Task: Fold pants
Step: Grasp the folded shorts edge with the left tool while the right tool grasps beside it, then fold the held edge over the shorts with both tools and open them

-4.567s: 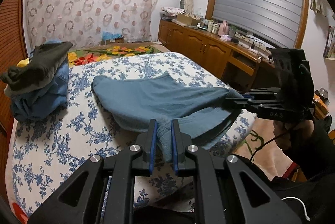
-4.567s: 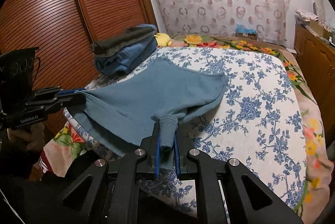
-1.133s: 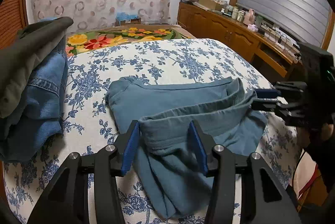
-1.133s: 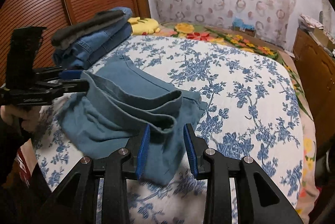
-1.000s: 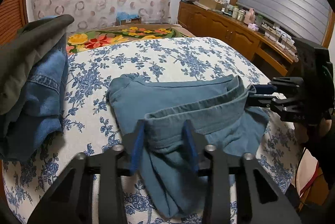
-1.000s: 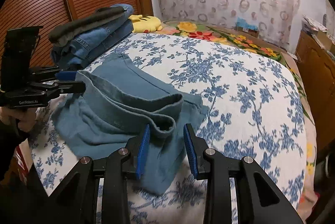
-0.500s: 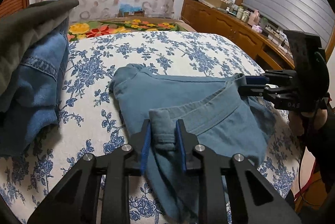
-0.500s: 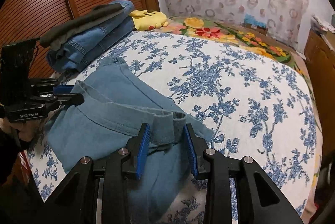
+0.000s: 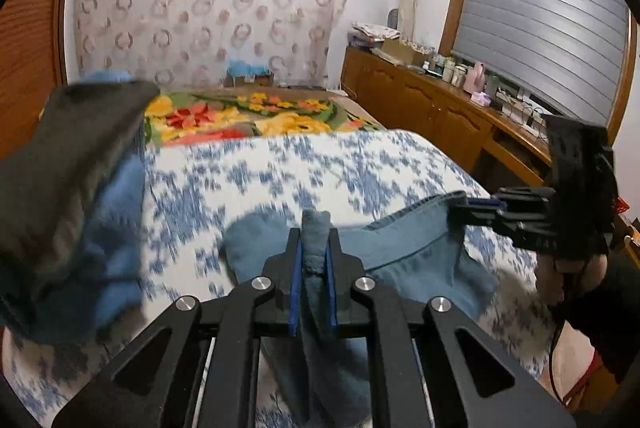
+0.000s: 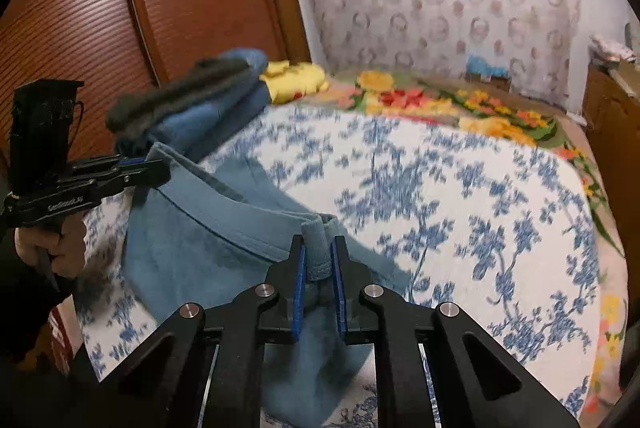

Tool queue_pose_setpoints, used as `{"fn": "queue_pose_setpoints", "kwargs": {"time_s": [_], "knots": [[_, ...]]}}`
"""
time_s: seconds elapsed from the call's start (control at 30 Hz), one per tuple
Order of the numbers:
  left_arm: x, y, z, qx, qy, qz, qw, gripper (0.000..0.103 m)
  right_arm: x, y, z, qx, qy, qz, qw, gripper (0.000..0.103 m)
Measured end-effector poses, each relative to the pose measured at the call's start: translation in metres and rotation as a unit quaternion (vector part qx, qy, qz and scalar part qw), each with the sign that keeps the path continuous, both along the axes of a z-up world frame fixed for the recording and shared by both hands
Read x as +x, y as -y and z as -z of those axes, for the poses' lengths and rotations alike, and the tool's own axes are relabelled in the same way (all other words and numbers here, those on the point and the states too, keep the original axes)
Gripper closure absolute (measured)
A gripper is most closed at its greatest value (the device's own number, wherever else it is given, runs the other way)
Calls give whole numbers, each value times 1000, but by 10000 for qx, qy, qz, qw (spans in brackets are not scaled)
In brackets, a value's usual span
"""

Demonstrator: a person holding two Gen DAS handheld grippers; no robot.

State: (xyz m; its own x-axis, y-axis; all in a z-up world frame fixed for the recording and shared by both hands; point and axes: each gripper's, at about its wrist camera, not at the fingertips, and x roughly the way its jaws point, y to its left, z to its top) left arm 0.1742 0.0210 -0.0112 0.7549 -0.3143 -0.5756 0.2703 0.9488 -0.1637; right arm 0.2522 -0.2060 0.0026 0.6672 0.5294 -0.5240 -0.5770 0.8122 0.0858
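Soft, limp blue pants on the floral-print bed, waistband stretched between the left gripper at 6 o'clock and the right gripper, jaws of both nearly closed on its bunched, easily gripped ends.

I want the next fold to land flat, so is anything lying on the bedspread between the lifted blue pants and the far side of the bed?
Nothing visible: past the pants the bedspread lies bare. The stacked clothes sit off to the left.
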Motion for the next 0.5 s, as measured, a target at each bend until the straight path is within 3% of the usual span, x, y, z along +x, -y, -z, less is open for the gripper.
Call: {"fn": "queue_pose_setpoints", "kwargs": {"time_s": [0.27, 0.5], "knots": [[32, 15, -5, 235, 24, 16, 9997, 92, 6, 0, 1, -225, -21, 659, 9976, 91], [35, 20, 4, 476, -96, -23, 9988, 92, 18, -7, 3, -250, -215, 694, 9970, 91]]}}
